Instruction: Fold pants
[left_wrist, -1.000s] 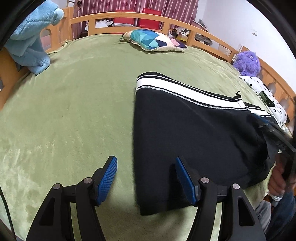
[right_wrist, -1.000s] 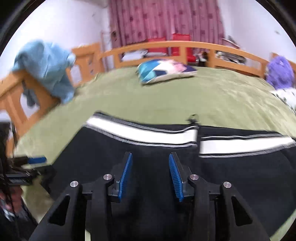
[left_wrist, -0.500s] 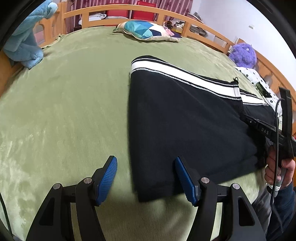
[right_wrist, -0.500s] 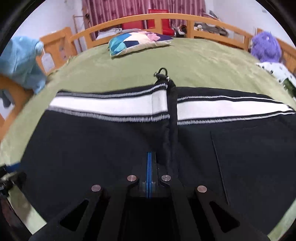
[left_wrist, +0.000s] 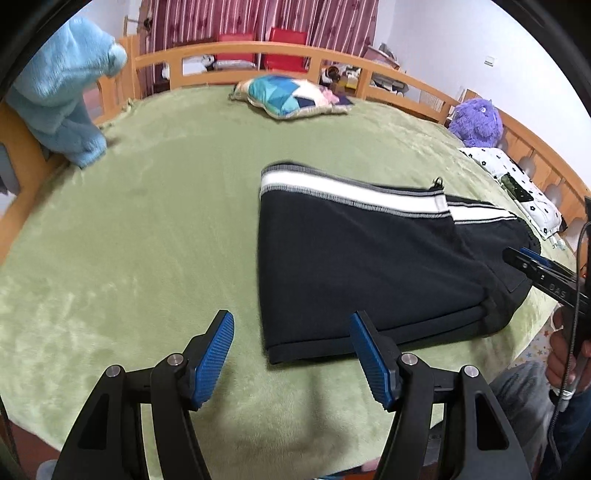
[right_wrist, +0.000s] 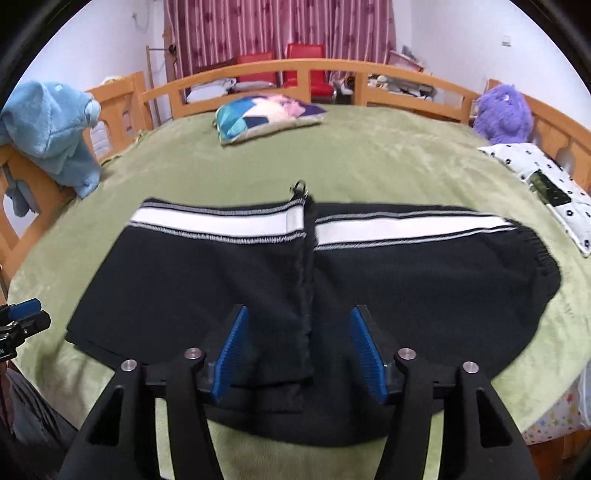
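Black pants (right_wrist: 369, 280) with a white side stripe lie folded on the green bed cover, with a leg end laid over the waist part. They also show in the left wrist view (left_wrist: 369, 258). My right gripper (right_wrist: 301, 354) is open and empty, low over the near edge of the pants, its jaws on either side of the folded leg's hem. My left gripper (left_wrist: 291, 358) is open and empty, just off the near left corner of the pants. The right gripper also shows at the right edge of the left wrist view (left_wrist: 535, 266).
A green cover (left_wrist: 147, 240) spreads over the bed inside a wooden rail (right_wrist: 295, 70). A patterned cushion (right_wrist: 266, 114) lies at the far side. A blue plush (left_wrist: 62, 110) hangs on the left rail. A purple plush (right_wrist: 502, 114) and a dotted cloth (right_wrist: 543, 184) lie at right.
My right gripper was shut on the pants fabric half a second ago; it has opened and let go. My left gripper has pulled back a little and stayed open.
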